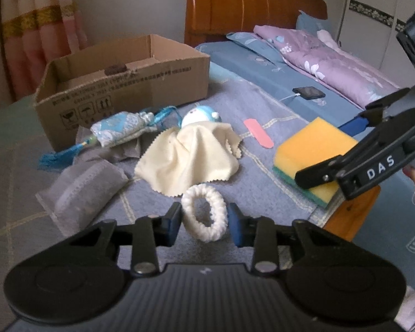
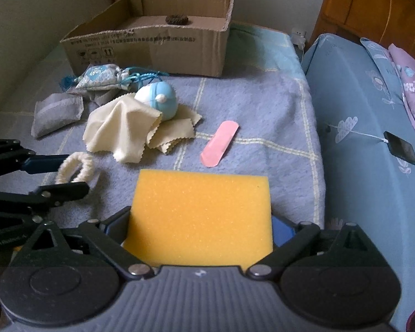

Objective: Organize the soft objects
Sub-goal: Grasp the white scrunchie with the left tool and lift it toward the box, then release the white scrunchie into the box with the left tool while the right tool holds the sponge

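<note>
A white scrunchie (image 1: 204, 215) lies on the blue-grey blanket (image 1: 249, 102) between the pads of my left gripper (image 1: 204, 221), which is shut on it. From the right wrist view the same scrunchie (image 2: 77, 166) sits in the left gripper (image 2: 76, 173) at the left edge. My right gripper (image 2: 199, 227) is shut on a yellow sponge (image 2: 202, 210) with a green underside; the left wrist view has that sponge (image 1: 304, 144) clamped at the right. A cardboard box (image 1: 124, 83) stands open at the back left with a small dark brown item (image 1: 115, 69) inside.
Between the grippers and the box lie a cream cloth (image 1: 191, 155), a blue-and-white plush ball (image 1: 202, 113), a patterned sachet with a blue tassel (image 1: 119, 130), a grey pouch (image 1: 83, 188) and a pink strip (image 1: 258, 137). A phone (image 1: 310, 92) and pillows occupy the bed at right.
</note>
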Motion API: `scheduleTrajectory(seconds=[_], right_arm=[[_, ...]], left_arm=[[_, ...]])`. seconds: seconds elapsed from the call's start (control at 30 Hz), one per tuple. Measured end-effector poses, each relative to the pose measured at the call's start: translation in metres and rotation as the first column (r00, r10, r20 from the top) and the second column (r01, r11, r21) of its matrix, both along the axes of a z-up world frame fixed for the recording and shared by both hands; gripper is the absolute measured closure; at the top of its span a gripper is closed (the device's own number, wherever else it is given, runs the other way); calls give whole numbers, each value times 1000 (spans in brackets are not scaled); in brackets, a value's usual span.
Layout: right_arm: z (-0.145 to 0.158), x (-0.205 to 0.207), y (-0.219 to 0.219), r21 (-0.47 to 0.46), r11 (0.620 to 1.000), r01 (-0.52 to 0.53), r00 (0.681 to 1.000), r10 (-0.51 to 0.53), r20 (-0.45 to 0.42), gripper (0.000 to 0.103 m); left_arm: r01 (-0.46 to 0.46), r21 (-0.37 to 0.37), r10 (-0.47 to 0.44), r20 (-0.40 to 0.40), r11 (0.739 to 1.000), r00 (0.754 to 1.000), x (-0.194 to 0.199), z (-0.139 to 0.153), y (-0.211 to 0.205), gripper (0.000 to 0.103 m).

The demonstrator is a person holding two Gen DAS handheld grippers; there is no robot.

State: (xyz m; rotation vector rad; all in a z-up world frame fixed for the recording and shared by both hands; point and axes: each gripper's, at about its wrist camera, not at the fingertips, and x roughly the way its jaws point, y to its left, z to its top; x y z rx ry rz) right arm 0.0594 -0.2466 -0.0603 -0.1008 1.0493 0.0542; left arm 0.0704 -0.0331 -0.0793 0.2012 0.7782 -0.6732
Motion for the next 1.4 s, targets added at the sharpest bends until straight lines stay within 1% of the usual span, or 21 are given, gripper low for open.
scheduleTrajectory(seconds=[0.27,0.47,0.53,0.73,0.83,0.87,0.9,1.0,1.03,1.07,1.13,1.17,1.2,1.23,1.27,1.33,1.4], right_arm=[[23,2,-11,26,1000,-15,999,14,42,3],[47,12,-15,61,997,-41,995,35,91,3],[58,18,-16,68,996,-49,992,41,117,3],[89,39,-21,89,993,-77,981,60,185,3],[101,53,-23,89,992,-90,975,70,211,3],[104,58,-23,88,992,-94,973,73,217,3],[107,63,-23,85,992,-95,972,74,223,3],[112,76,-25,68,993,-98,968,80,236,3],[113,80,-25,63,993,-99,968,81,238,3],[115,84,-25,58,993,-99,967,82,241,3],[116,91,-26,49,994,-95,966,80,246,3],[117,93,-26,46,995,-93,966,79,248,3],[116,95,-26,43,995,-90,965,76,251,3],[116,98,-27,43,995,-87,965,73,252,3],[117,101,-27,44,996,-83,966,70,250,3],[117,108,-29,49,995,-81,966,66,251,3],[118,114,-29,48,995,-85,965,70,252,3]], left_arm=[[-28,21,27,55,999,998,5,32,-1,68],[-35,14,33,143,999,989,28,63,-11,68],[-34,8,32,170,999,985,42,74,-16,68],[-25,-13,27,207,1000,978,94,96,-35,68],[-15,-8,16,211,1000,977,122,99,-48,68],[-11,-2,11,202,1000,979,132,98,-53,68],[-12,5,11,194,1000,981,142,96,-58,68],[-16,29,10,203,999,979,165,90,-72,68],[-14,25,9,196,1000,981,172,87,-76,68],[-15,21,11,196,1000,981,178,86,-79,64],[-33,6,31,223,999,974,190,80,-85,44],[-58,-3,57,227,998,972,195,78,-86,19],[-81,-7,80,224,997,971,199,75,-85,10],[-114,-10,113,223,993,968,201,73,-82,10],[-124,-19,125,206,992,970,201,72,-77,10],[-110,-51,118,170,993,978,198,71,-64,10],[-129,-57,137,163,990,977,193,72,-51,9]])
